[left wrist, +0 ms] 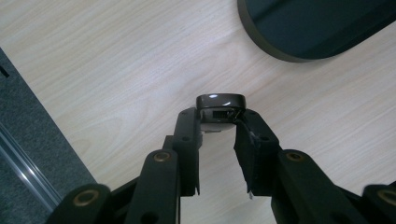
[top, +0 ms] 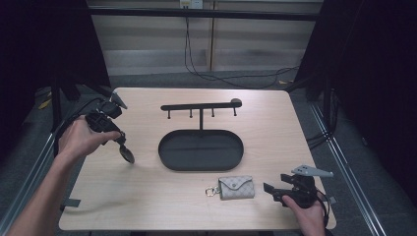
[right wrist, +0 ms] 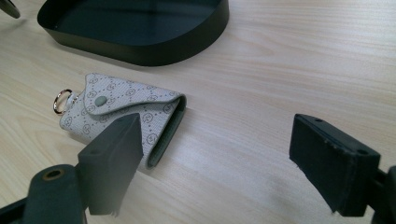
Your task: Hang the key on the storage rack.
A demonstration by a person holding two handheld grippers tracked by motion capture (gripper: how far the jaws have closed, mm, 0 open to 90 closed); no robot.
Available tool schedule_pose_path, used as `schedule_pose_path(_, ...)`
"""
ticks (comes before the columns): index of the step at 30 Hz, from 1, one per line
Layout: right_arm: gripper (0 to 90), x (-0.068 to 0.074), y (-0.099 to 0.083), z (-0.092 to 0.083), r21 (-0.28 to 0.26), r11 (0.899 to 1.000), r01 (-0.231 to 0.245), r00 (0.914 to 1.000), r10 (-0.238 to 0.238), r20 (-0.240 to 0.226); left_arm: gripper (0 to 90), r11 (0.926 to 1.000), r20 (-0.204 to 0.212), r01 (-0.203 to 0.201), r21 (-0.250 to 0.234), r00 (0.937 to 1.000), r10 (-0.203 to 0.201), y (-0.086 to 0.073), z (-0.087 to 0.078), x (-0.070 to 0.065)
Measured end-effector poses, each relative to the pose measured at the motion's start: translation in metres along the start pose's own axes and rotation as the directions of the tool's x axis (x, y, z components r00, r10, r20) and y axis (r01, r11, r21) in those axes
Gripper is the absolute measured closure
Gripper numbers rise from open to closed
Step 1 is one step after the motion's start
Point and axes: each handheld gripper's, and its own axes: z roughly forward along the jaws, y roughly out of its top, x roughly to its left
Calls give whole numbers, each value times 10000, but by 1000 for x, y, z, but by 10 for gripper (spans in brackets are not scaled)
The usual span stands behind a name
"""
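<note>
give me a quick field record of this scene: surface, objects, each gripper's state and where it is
surface: light wooden table
stand: black oval tray with a hook bar on a post, mid-table
pouch: patterned key pouch with a metal ring, flat on the table in front of the tray, flap shut
left gripper: shut on a small dark glossy object, held over the table left of the tray; what the object is cannot be told
right gripper: open, low over the table just right of the pouch, apart from it
</note>
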Motion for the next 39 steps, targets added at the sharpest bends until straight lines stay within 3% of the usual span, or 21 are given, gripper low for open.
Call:
schedule_pose_path(9, 170, 0, 0, 0, 20, 10000, -37, 10000, 37, 22, 708, 10000, 116, 91, -10, 9999, -90, 6, -10, -1)
schedule_pose_path(20, 170, 0, 0, 0, 52, 10000, -33, 10000, 33, 40, 707, 10000, -54, 15, 65, 10000, -14, 16, -25, -12)
schedule_pose_path(26, 170, 0, 0, 0, 68, 10000, -23, 10000, 23, 43, 707, 9999, 152, 43, 155, 9999, -45, 20, -33, -14)
schedule_pose_path(34, 170, 0, 0, 0, 57, 10000, -22, 10000, 22, 21, 707, 9984, 297, 49, 557, 9995, -65, 27, -35, -18)
schedule_pose_path(35, 170, 0, 0, 0, 58, 10000, -30, 10000, 30, 19, 708, 9974, 415, 213, 685, 9988, -242, 28, -35, -20)
schedule_pose_path(39, 170, 0, 0, 0, 71, 10000, -29, 10000, 29, 39, 708, 9973, 342, 127, 727, 9993, -152, 33, -36, -24)
